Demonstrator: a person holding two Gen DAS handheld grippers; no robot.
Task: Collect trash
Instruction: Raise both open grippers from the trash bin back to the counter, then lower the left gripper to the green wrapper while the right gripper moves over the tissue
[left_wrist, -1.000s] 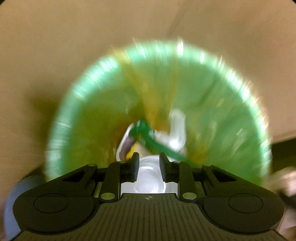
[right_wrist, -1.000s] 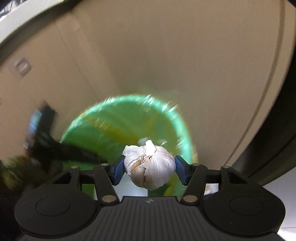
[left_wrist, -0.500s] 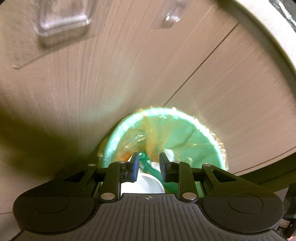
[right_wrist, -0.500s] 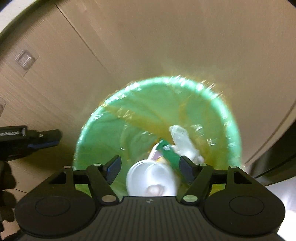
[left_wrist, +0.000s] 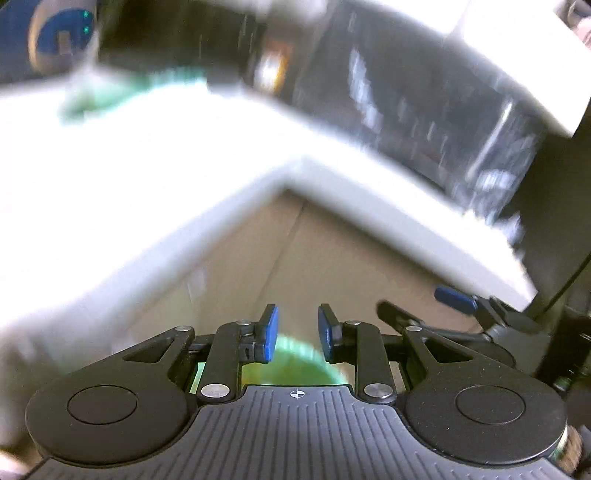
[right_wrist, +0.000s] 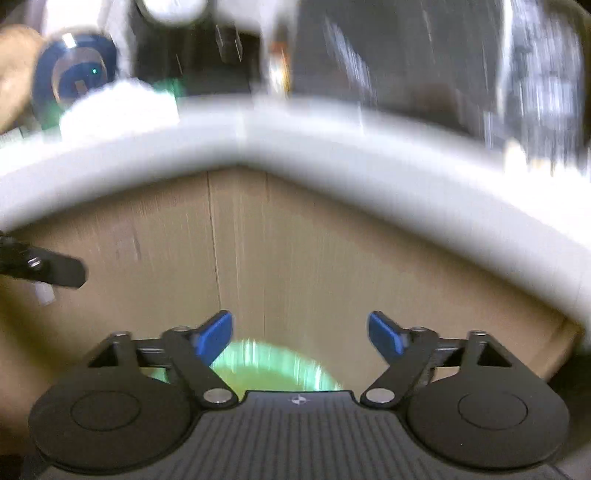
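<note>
bin (right_wrist: 273, 365) below counter (right_wrist: 332, 147), before cabinet (right_wrist: 295, 258)

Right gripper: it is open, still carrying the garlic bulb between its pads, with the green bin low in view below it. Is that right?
Not quite. The right gripper is open with the green bin low in view, but the right wrist view shows nothing between its pads: no garlic bulb, only the beige cabinet front behind them. Its jaws have just been opening.

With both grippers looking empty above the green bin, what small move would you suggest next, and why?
Probably carry the right gripper up over the white counter edge toward the blurred items on top. Its jaws have just been opening and hold nothing, the left gripper is empty too, and the green bin sits low behind both.
</note>
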